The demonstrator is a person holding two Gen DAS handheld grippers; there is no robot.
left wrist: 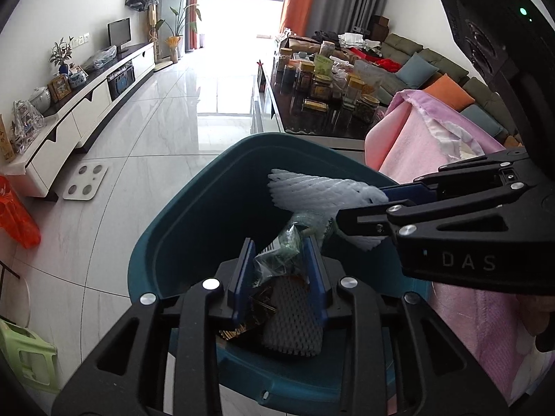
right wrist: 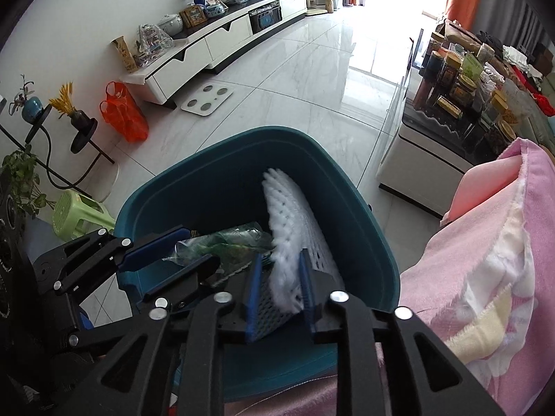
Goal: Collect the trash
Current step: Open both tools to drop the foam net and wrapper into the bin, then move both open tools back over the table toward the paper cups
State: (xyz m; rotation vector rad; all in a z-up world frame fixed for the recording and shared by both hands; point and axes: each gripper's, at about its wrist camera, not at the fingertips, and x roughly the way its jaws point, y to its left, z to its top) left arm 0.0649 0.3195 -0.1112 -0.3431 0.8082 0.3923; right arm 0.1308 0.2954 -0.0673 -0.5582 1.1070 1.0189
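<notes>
Over the teal bin (left wrist: 194, 215), the crinkled plastic wrapper (left wrist: 277, 253) is seen between the parted left tongs (left wrist: 281, 274) and the white foam net (right wrist: 295, 228) between the parted right tongs (right wrist: 281, 287); both should be released fully inside the rim before withdrawal.

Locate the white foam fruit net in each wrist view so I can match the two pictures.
Left wrist view: white foam net right of centre, over the bin, reaching in from the right.
Right wrist view: the net at centre, running up from the near blue pads.
Shared landmark: the teal bin beneath it.
</notes>
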